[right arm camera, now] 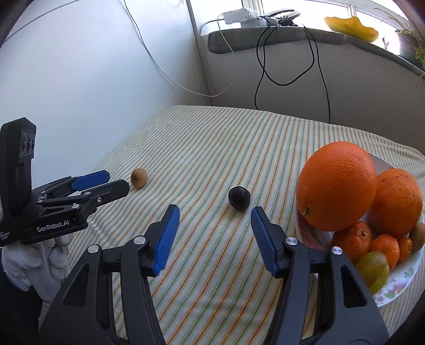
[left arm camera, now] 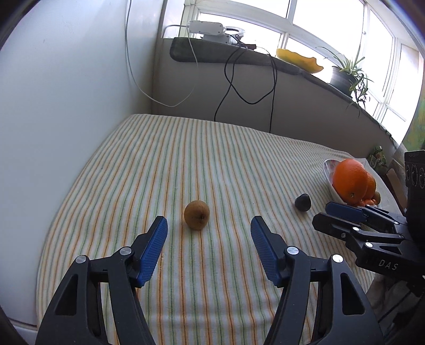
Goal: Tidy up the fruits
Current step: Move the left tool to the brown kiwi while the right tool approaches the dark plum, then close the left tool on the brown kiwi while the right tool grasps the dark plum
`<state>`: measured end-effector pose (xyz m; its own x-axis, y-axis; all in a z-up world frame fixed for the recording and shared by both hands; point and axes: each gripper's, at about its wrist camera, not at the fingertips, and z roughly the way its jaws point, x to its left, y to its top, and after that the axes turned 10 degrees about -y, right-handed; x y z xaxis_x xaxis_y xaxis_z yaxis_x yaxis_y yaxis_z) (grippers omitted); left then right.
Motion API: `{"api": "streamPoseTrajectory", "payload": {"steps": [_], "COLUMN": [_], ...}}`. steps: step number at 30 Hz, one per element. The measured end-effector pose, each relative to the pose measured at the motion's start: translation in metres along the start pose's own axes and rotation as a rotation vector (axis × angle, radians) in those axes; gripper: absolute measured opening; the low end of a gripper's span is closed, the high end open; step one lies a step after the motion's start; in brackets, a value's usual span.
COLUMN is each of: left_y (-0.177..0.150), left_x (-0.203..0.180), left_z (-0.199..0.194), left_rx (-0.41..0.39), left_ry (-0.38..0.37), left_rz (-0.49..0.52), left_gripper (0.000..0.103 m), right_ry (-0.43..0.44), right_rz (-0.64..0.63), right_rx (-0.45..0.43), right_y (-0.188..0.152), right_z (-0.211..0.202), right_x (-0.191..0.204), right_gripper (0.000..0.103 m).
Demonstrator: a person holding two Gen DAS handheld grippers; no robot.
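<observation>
A brown kiwi (left arm camera: 196, 214) lies on the striped cloth just ahead of my open, empty left gripper (left arm camera: 209, 225); it also shows in the right wrist view (right arm camera: 139, 177). A dark plum (right arm camera: 239, 198) lies just ahead of my open, empty right gripper (right arm camera: 215, 213), slightly toward its right finger; in the left wrist view the plum (left arm camera: 302, 202) sits right of the kiwi. A white bowl (right arm camera: 398, 281) at the right holds two big oranges (right arm camera: 336, 185), small mandarins and a greenish fruit. The right gripper (left arm camera: 322, 215) shows from the side in the left view, the left gripper (right arm camera: 118, 181) in the right view.
The striped cloth (left arm camera: 186, 159) covers the table, with a white wall on the left. A windowsill behind holds a white device (right arm camera: 239, 14), hanging cables (right arm camera: 265, 69), a yellow dish (right arm camera: 350, 27) and a potted plant (left arm camera: 345, 74).
</observation>
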<state>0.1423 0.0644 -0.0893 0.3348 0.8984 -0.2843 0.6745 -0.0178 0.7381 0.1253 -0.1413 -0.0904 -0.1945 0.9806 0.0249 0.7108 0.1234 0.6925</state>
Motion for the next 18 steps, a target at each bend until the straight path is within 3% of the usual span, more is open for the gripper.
{"api": "streamPoseTrajectory", "payload": {"steps": [4, 18], "left_y": [0.003, 0.006], "left_x": [0.006, 0.016], "left_z": [0.007, 0.027], "left_rx": [0.019, 0.075], "left_ry": [-0.015, -0.037], "left_rz": [0.001, 0.002], "left_gripper": [0.06, 0.052], "right_ry": [-0.03, -0.168], "right_rz": [0.0, -0.062], "right_rx": [0.042, 0.056], "right_y": [0.002, 0.018], "right_z": [0.016, 0.032], "right_x": [0.002, 0.015], "right_gripper": [0.044, 0.036]}}
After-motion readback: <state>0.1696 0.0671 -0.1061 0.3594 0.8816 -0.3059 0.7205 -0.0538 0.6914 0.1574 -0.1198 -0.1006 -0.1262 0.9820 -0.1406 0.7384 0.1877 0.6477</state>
